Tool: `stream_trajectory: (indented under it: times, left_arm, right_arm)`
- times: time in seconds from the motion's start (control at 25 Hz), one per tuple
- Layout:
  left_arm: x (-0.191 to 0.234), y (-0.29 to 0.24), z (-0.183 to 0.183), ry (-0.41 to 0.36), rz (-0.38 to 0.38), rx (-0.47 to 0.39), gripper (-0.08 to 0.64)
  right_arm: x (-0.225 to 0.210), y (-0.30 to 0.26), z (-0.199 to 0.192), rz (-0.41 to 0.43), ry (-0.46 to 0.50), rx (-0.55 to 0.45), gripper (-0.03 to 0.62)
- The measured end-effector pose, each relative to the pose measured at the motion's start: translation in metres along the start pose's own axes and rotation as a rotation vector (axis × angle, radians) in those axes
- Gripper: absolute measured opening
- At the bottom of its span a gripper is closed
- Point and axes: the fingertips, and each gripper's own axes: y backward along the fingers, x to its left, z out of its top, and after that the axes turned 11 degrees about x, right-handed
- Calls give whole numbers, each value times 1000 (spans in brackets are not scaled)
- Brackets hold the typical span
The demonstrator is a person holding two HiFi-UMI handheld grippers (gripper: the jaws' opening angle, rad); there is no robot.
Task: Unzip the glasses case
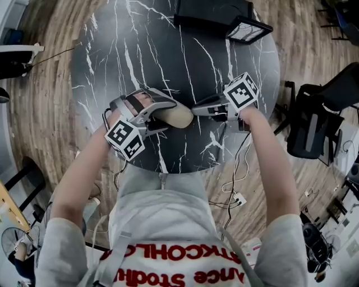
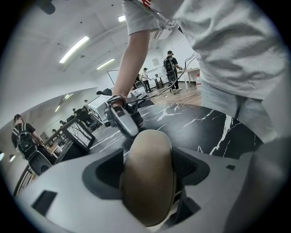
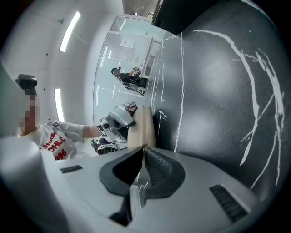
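Gripping the tan glasses case [image 1: 178, 116] across its width with the left gripper [image 1: 164, 116], both dark pads pressed tight against the rounded sides, one blunt end poking forward past the jaws; holding it over the near part of the round, black, white-veined table [image 1: 168, 50], either on the top or just above it, not to be told which; meeting that free end head-on with the right gripper [image 1: 195, 110], jaws parted by no more than a thin slit, tips right at the end of the case, any zip pull there too small to make out; covering the middle of the case with the left jaws and so hiding the seam along that stretch; bearing a marker block on each tool, left cube [image 1: 127, 140] nearest the body, right cube [image 1: 242, 91] above the right hand; farther back on the table, well apart from the case, a black box [image 1: 213, 12] with a tilted frame [image 1: 249, 30] just beside it; off the table to the right, a black chair [image 1: 317, 120]; below the near rim, cables [image 1: 233, 190] trailing over the wooden floor [image 1: 45, 106]; far beyond the right gripper in the left gripper view, people [image 2: 170, 68] standing among desks.
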Motion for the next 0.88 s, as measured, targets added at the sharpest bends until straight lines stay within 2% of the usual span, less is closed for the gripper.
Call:
stream_trajectory:
  times: [0.16,0.36,0.76,0.88]
  left_arm:
    - [-2,0,1,-25,-12,-6,336]
    - [-3,0,1,-12,-24,-14,337]
    - [0,-1,1,9,-46,-2,337]
    - [3,-3,0,46,-49,-8,337]
  right_arm:
    - [1,-2,-7,-27,31,3,18]
    - [0,-3,-19,-51,42,-22,12]
    - [-1,-3,-25,-77,25,-207,12]
    - [0,-10,-34,-82,13,-237,12]
